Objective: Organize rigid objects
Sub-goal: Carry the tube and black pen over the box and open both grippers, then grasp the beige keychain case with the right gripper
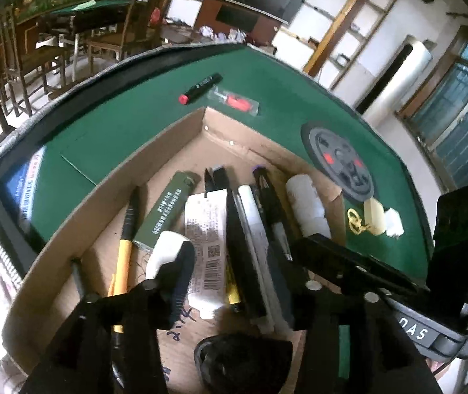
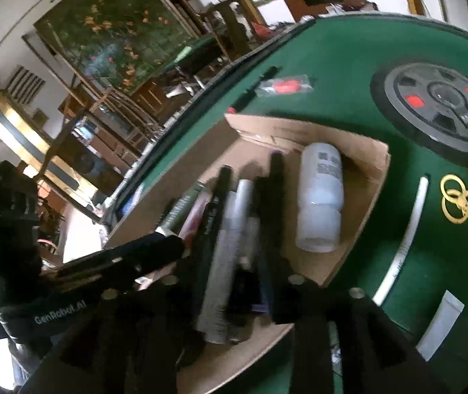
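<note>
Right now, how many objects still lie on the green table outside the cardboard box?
5 visible: a red-capped black marker and a bagged red item beyond the box; a cream keychain, a white stick and a white packet to its right. Others may be hidden.

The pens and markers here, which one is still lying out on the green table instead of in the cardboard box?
The black marker with the red cap, on the green felt just beyond the cardboard box's far corner, beside a small clear packet. The other pens lie inside the box.

Black two-finger grippers [image 1: 237, 282] with ribbed pads [image 1: 178, 292], round silver screws [image 1: 312, 285], white "GenRobot.AI" lettering [image 2: 59, 314] on the housing
</note>
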A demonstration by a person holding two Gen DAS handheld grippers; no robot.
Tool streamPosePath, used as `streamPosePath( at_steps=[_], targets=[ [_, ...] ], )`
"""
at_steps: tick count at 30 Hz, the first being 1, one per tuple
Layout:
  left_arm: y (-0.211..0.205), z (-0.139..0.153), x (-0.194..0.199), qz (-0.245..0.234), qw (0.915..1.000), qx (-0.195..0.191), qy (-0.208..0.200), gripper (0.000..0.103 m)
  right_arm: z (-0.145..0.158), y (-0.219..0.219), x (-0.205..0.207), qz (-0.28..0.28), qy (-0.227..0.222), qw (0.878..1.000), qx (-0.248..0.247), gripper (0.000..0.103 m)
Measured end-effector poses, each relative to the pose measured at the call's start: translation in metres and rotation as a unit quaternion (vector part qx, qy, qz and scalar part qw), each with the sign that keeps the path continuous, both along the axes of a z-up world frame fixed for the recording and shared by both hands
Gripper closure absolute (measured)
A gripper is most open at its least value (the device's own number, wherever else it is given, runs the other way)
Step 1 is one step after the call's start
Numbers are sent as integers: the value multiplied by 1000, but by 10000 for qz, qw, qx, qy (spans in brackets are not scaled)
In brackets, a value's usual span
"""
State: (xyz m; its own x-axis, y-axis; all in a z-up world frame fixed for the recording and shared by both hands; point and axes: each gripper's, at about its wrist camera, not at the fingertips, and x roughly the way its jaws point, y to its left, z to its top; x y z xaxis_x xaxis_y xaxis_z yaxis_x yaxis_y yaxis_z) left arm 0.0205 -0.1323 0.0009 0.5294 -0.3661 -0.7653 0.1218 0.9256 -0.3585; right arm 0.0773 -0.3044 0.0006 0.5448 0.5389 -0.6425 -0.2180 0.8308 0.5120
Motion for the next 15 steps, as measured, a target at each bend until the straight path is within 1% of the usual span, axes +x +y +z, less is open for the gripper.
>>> streamPosePath(
  at_steps=[1,2,3,6,7,9,11,13,15],
  targets=[
    [2,2,-1,39,10000,-50,-20,42,1,-2,-1,0,-44,10000,59,64],
    [5,4,-3,63,9999,-112,-43,41,3,-4,-1,-2,-72,9999,143,58],
    [8,7,-6,64,9998,-178,-78,41,5,-7,-1,2,-100,9997,228,56],
    [7,16,-17,-29,9994,-277,-203,38,13,-18,-4,-14,-253,9983,530,54],
    [6,20,-21,-58,9992,-292,-254,36,17,-22,-6,-71,-348,9974,621,52],
    [3,27,-30,-74,9988,-286,-378,35,24,-33,-11,-213,-466,9952,839,52],
    [-3,37,-41,-63,9981,-244,-558,32,33,-52,-19,-337,-486,9913,1175,52],
    [-11,43,-48,-191,9972,-202,-688,32,45,-73,-30,-399,-518,9875,1433,51],
    [-22,50,-57,-335,9957,-125,-859,30,56,-91,-36,-474,-499,9886,1342,49]
  ],
)
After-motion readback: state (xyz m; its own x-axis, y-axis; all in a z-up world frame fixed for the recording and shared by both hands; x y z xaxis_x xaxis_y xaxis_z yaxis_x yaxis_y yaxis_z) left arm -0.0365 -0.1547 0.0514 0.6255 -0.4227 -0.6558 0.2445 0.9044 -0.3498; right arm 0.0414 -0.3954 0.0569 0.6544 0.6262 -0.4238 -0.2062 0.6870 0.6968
